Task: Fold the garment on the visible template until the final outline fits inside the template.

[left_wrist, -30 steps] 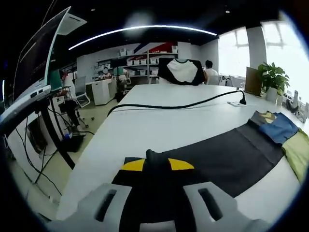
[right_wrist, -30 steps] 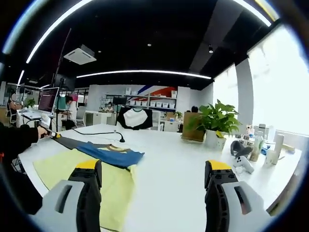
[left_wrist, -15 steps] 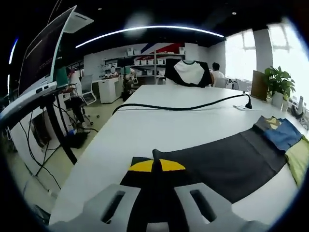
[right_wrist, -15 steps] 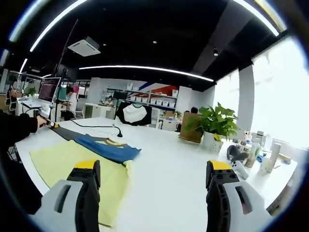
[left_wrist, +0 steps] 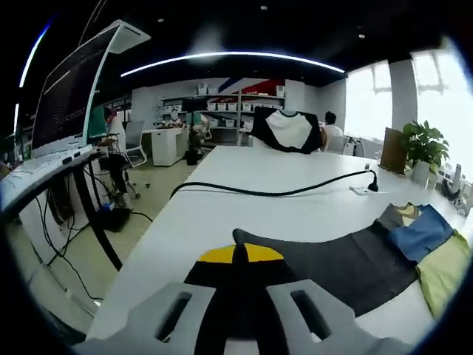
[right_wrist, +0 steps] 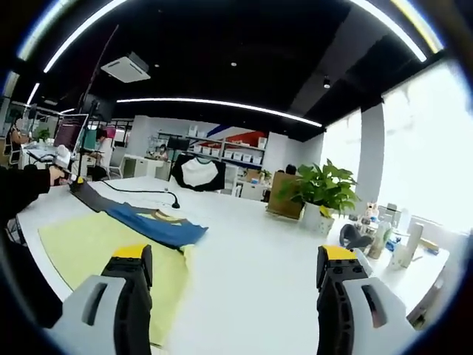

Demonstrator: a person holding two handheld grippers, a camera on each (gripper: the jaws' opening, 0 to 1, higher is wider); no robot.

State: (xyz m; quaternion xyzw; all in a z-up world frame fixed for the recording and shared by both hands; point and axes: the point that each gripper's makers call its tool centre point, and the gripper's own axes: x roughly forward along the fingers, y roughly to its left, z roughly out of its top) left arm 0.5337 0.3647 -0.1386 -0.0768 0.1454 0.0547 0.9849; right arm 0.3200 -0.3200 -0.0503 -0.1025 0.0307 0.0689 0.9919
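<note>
On the white table [left_wrist: 244,203], the dark sleeve end of the garment [left_wrist: 347,262] is clamped between the jaws of the left gripper [left_wrist: 235,260]. The blue body is seen over the yellow-green template [right_wrist: 96,248]. The right gripper [right_wrist: 235,277] is held with jaws apart, empty. Should the sleeve be pulled with the body unpinned, the garment could be dragged off the template.

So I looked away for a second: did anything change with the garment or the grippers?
The left gripper keeps its fingers shut on the dark sleeve and has lifted it a little off the white table. The right gripper stays open, holding nothing. The yellow template looks unmoved.
</note>
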